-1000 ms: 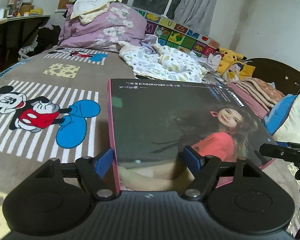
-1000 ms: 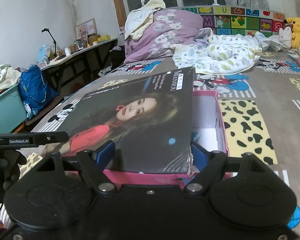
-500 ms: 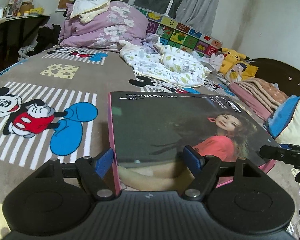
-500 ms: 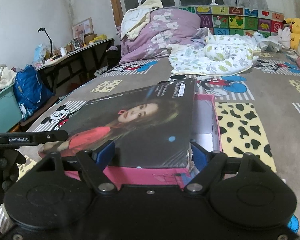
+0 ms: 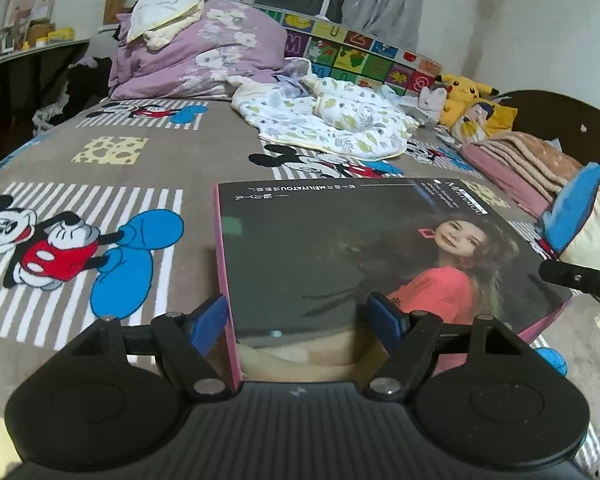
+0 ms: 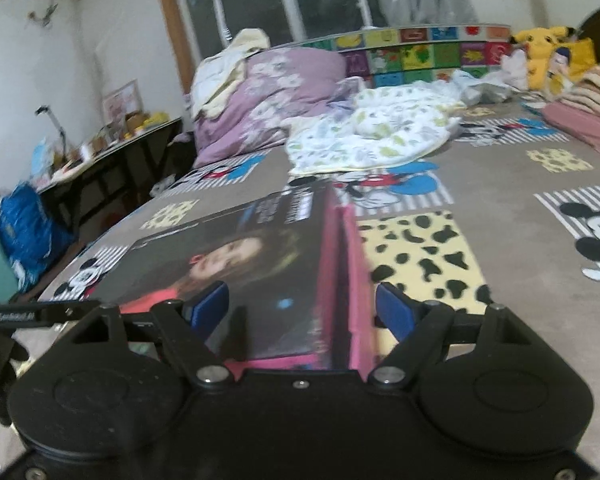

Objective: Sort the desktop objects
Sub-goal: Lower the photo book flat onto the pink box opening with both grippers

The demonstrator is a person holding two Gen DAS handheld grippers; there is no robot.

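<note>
A flat pink box with a dark lid showing a woman in a red top lies on the Mickey Mouse bedspread. My left gripper is wide open and straddles the box's near left corner. In the right wrist view the same box sits with its lid down on the pink base. My right gripper is wide open around the box's near right corner. Each gripper shows at the edge of the other's view.
A white floral blanket and a purple quilt pile lie further up the bed. Pikachu plush toys and folded pink blankets are at the right. A desk and blue bag stand left of the bed.
The lid has come down from its raised tilt onto the pink base, closing the box. Both grippers stayed open around its corners; the right view has shifted and blurred.
</note>
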